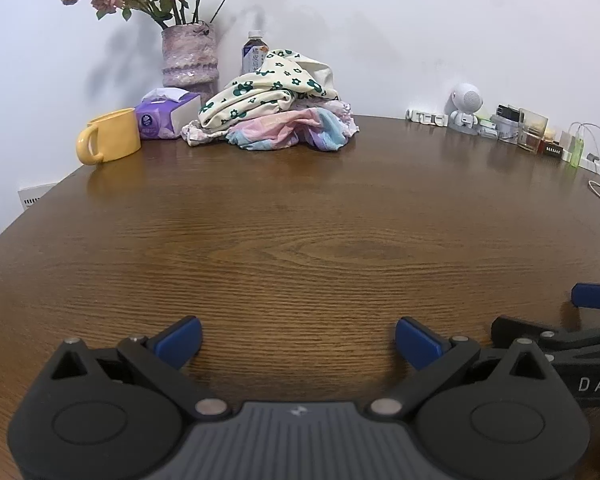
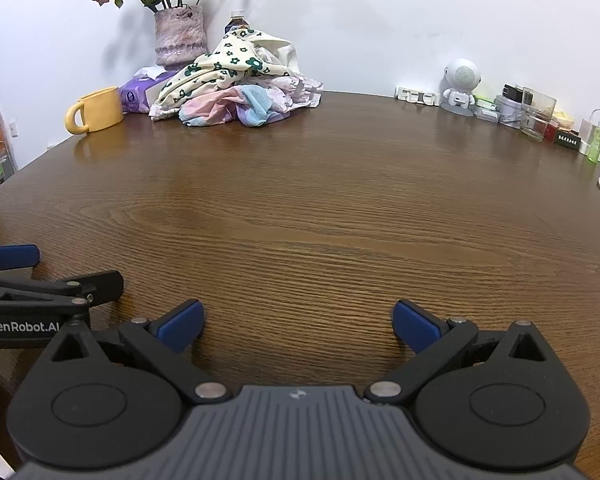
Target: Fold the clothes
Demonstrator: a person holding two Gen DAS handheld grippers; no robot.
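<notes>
Now both the left gripper (image 1: 298,342) and right gripper (image 2: 298,326) stand wide apart, holding nothing, above grained wooden table (image 1: 300,240); crumpled soft clothes (image 1: 272,120) heap far behind.

Yellow mug (image 1: 112,136) beside purple tissue pack (image 1: 166,118), flower vase (image 1: 190,58) behind; robot figurine (image 1: 465,109) far right on wood table (image 1: 300,220).

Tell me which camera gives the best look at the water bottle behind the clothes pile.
The left wrist view. There the water bottle shows its white cap, neck and labelled body standing beside the clothes pile. In the right wrist view the pile hides nearly all of it; only the cap and neck peek above the flowered garment.
</notes>
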